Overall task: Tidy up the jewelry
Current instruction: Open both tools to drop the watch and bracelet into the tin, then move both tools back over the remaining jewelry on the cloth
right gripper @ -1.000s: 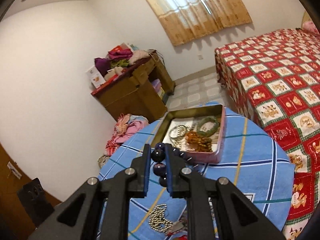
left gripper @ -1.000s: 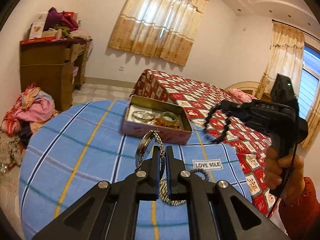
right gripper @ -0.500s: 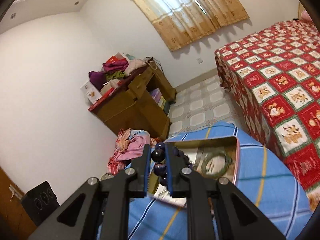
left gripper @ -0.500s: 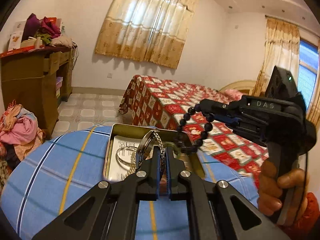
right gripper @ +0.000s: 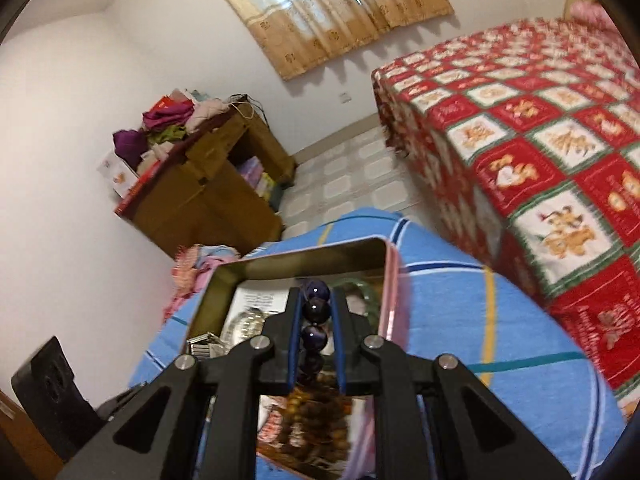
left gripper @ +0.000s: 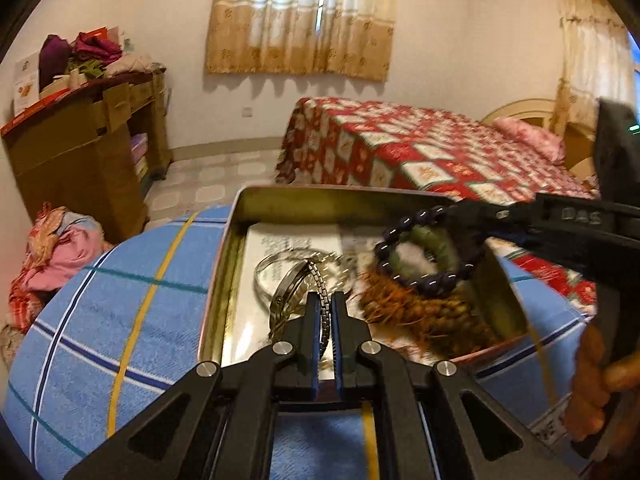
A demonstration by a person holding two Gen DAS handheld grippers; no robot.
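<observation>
Now that both grippers have come in from over the blue cloth to hang above the tin, release is near. Nearest, the left gripper pinches the metal watch. Further right, the right gripper is opening around the dark bead bracelet, above the green bangle.

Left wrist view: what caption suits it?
Left tool grips a metal watch over the tin.
</observation>
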